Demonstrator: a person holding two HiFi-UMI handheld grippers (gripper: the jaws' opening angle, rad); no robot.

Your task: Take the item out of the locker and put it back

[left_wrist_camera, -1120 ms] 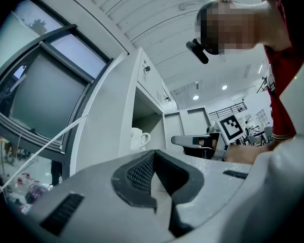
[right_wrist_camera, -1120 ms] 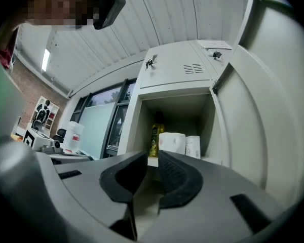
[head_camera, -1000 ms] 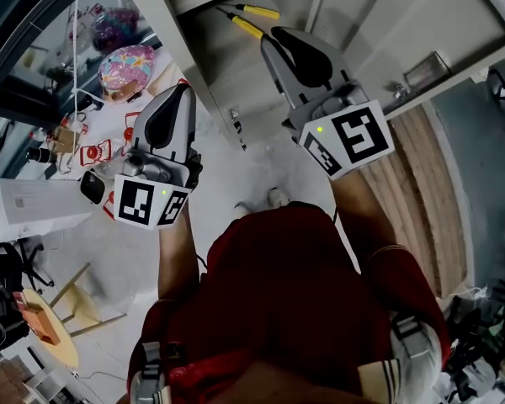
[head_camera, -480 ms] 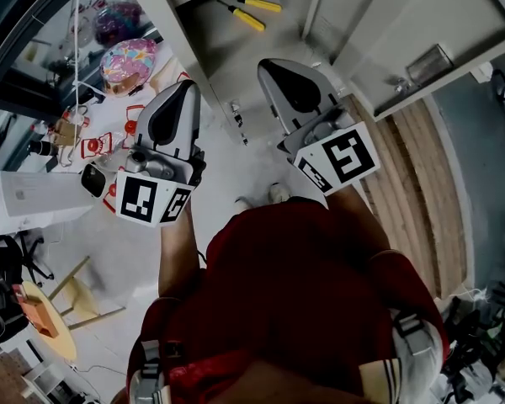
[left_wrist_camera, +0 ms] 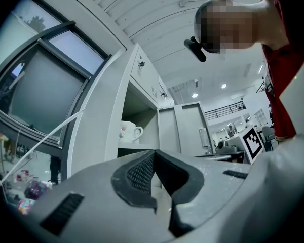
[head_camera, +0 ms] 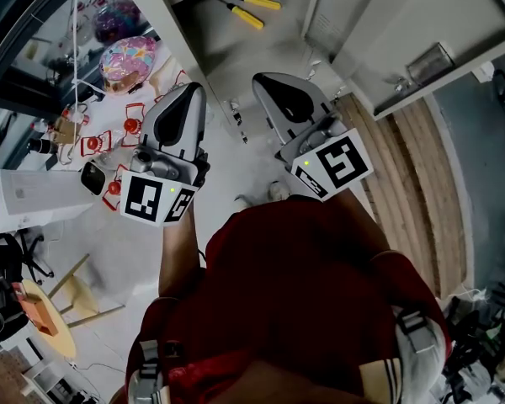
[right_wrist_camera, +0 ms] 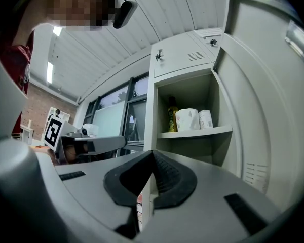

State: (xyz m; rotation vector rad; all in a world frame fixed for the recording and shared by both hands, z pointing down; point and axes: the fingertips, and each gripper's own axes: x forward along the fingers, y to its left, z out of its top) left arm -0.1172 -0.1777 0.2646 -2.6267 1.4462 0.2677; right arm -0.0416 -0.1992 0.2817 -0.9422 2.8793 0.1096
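left gripper: jaws pressed together, empty, outside open grey metal locker | right gripper: jaws together, empty, facing locker | yellow-handled tool: inside locker

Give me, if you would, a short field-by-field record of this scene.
Left tool: shut, empty
Right tool: shut, empty
Locker: door open
Shelf: yellow bottle, white mug, small white container
Lower compartment: yellow-handled pliers
Item in hand: none
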